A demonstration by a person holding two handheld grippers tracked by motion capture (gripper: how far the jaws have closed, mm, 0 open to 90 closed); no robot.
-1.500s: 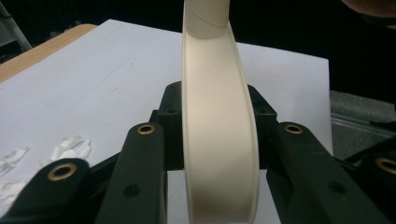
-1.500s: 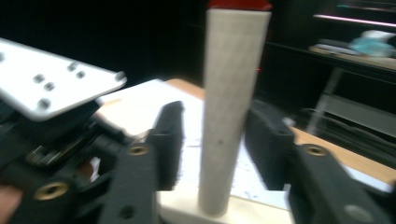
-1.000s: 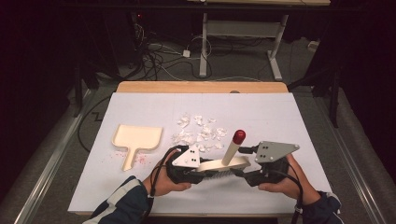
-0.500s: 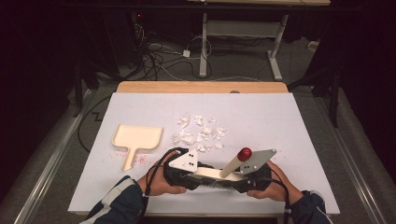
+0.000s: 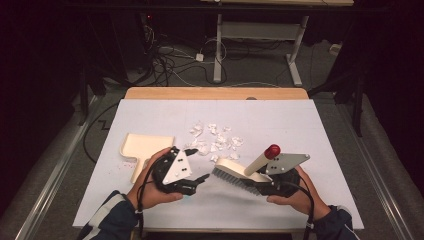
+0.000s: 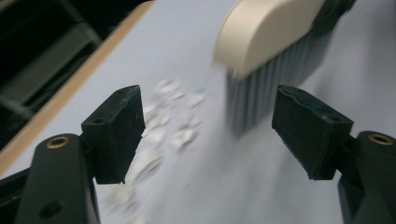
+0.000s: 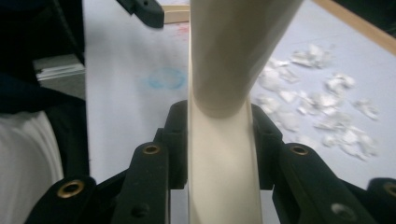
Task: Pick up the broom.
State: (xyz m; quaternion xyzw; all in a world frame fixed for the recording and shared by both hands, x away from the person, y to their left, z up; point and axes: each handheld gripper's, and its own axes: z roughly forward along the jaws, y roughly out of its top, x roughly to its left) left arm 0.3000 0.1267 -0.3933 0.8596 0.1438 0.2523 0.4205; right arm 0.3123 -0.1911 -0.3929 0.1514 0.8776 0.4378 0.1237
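High view: one cream brush [image 5: 240,174] with red-tipped handle clamped in right gripper [image 5: 272,186], bristles down on white sheet [image 5: 310,130] just below scattered paper scraps [image 5: 216,140]; one cream dustpan [image 5: 142,150] lying left of scraps, partly covered by left gripper [image 5: 196,181], jaws spread and empty. Left gripper view: jaws wide apart, nothing between; blurred brush head [image 6: 266,32] and bristles ahead, scraps too smeared to count. Right gripper view: jaws pressed against brush handle [image 7: 219,154], handle top cut off by frame edge, scraps [image 7: 322,112] at right.
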